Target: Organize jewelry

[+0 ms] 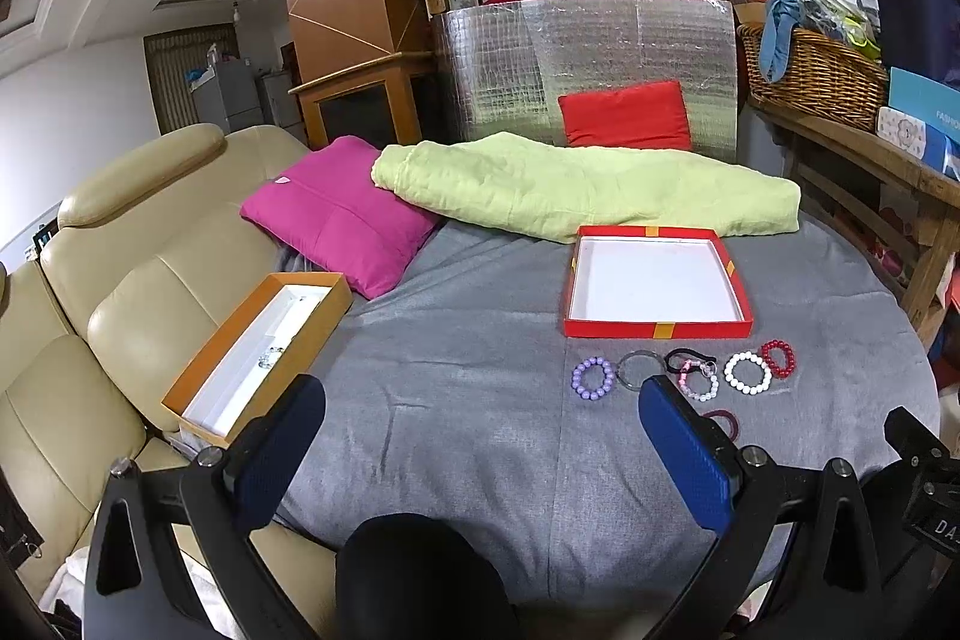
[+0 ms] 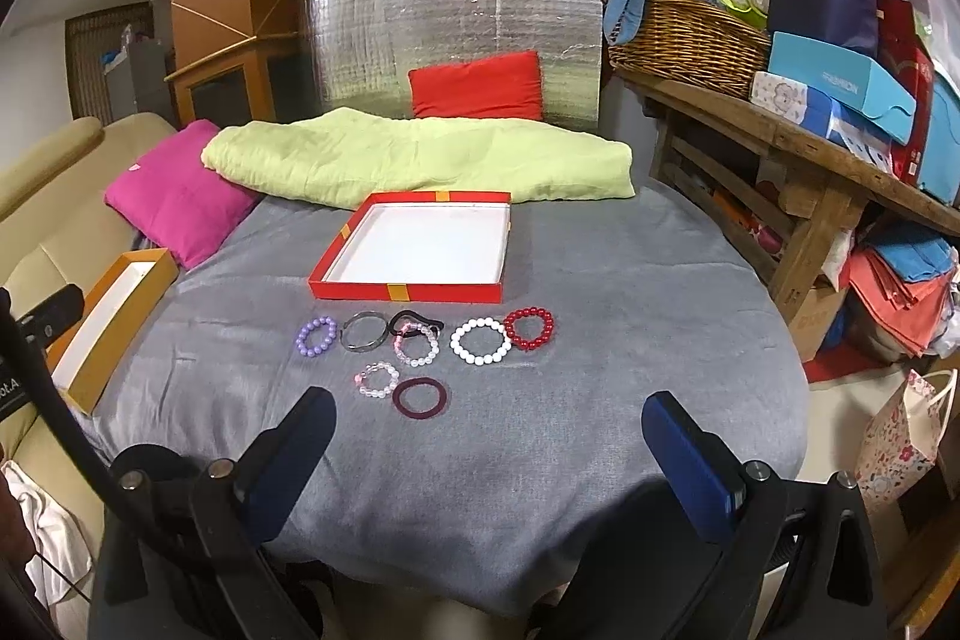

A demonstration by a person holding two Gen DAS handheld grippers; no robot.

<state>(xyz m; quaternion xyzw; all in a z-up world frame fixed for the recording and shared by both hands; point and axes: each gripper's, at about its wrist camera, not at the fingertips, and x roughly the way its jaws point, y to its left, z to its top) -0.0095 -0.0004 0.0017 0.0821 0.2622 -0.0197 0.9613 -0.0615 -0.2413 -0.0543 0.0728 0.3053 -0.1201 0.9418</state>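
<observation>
Bracelets in a row on grey cloth-covered desk (image 2: pixel 600 280), just in front of red tray: purple bead bracelet (image 2: pixel 316 336), clear bangle (image 2: pixel 362 331), black hair tie (image 2: pixel 414 321) overlapping pink-and-clear bead bracelet (image 2: pixel 415 343), white bead bracelet (image 2: pixel 480 340) touching red bead bracelet (image 2: pixel 528 328). Nearer row: small clear bead bracelet (image 2: pixel 378 379) just beside dark maroon ring bangle (image 2: pixel 419 398).

Red tray (image 2: pixel 414 289), white inside, nothing in it. Orange box (image 1: pixel 312 307) at desk's left edge, white-lined; small glinting item (image 1: pixel 271 357) inside, too small to identify.

Hidden/cut off: in left wrist view, right finger pad (image 1: pixel 684 451) covers most of the nearer row; only a sliver of maroon bangle visible. Orange box partly cut by left hand-held gripper's frame in right wrist view.

Left hand-held gripper (image 1: pixel 480 436): fingers wide apart, holding nothing, above bare cloth, bracelets ahead and to the right. Right hand-held gripper (image 2: pixel 489 445): fingers wide apart, holding nothing, nearer row just ahead, toward left finger.

Behind tray: green quilt (image 2: pixel 420 157), magenta cushion (image 2: pixel 180 196), red cushion (image 2: pixel 477 91), silver foil panel (image 2: pixel 450 16). Beige sofa (image 1: pixel 120 280) left. Wooden bench (image 2: pixel 798 148) right, with wicker basket (image 2: pixel 684 40) and boxes.

Writing: blue box (image 1: pixel 924 103) reads "FASHIO…", cut off; partial letters "DA" on left gripper body, remainder out of frame.
</observation>
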